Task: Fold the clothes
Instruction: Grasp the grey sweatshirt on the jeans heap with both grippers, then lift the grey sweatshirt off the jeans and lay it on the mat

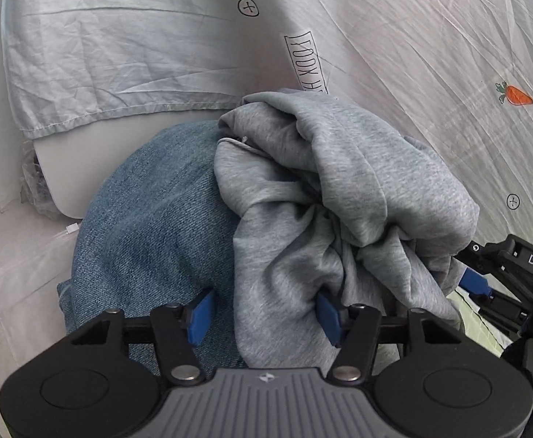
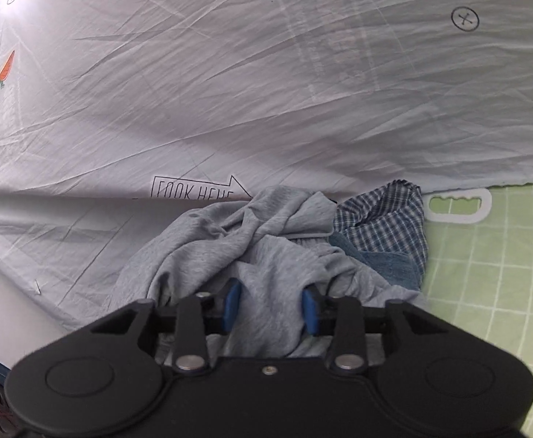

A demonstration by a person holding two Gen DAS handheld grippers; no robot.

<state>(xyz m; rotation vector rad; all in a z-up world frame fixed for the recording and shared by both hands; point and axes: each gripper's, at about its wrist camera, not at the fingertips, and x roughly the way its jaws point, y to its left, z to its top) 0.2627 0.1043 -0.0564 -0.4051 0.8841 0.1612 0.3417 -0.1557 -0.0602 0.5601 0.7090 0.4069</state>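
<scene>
**Grey garment bunched on the printed sheet, both grippers in its folds**

We see a grey garment (image 1: 339,189) of soft, melange jersey, crumpled into a thick knot of folds. It lies at the near edge of a pale, creased bed sheet (image 1: 394,36) printed with carrots and crossed circles. Our right gripper (image 2: 270,306) has its blue pads pressed into a ridge of the grey cloth, so it is clenched on the garment. Our left gripper (image 1: 264,315) stands half closed; grey cloth and some denim lie between its pads, and one pad touches the fabric, but we cannot tell if it really pinches.

Left of the grey garment, partly under it, is a blue denim piece (image 1: 149,226) with a coarse weave; its lower part is hidden by the gripper. Right of the garment, a blue checked cloth (image 2: 386,219) rises in a loose fold, beside a light green gridded mat (image 2: 492,273) and a white plastic handle (image 2: 456,204).
</scene>
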